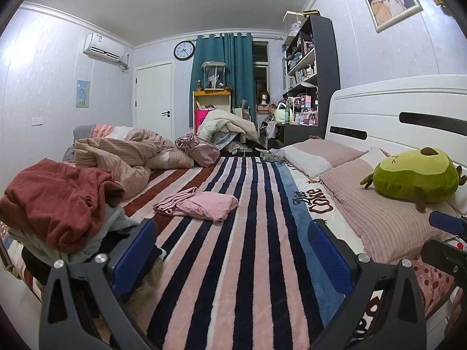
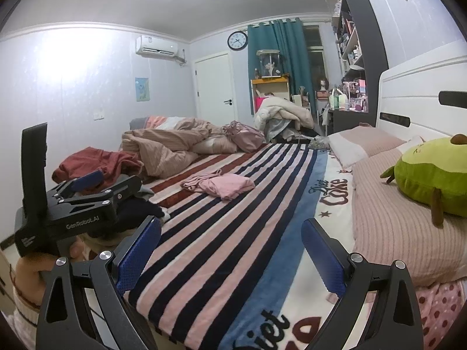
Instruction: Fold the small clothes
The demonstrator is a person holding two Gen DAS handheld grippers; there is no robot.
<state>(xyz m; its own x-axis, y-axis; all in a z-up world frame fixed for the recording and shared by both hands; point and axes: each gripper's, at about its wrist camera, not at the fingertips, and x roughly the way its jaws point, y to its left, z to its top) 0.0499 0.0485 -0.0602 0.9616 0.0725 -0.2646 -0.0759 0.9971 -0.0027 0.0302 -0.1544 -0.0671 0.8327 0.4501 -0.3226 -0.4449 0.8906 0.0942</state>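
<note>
A folded pink garment [image 1: 208, 205] lies on the striped blanket [image 1: 251, 233] mid-bed, with a crumpled striped pink piece [image 1: 175, 201] against its left side. Both show in the right wrist view [image 2: 229, 185] too. A pile of unfolded clothes topped by a dark red garment [image 1: 58, 201] sits at the bed's left edge. My left gripper [image 1: 230, 248] is open and empty, held above the near end of the blanket. My right gripper [image 2: 230, 250] is open and empty, to the right of the left one. The left gripper also shows in the right wrist view [image 2: 99, 182].
A rumpled beige quilt [image 1: 122, 157] and a shiny pink bag [image 1: 198, 148] lie at the far left of the bed. Pillows [image 1: 376, 210] and a green avocado plush [image 1: 417, 175] lie along the white headboard [image 1: 408, 108] on the right. Shelves and clutter stand beyond the bed.
</note>
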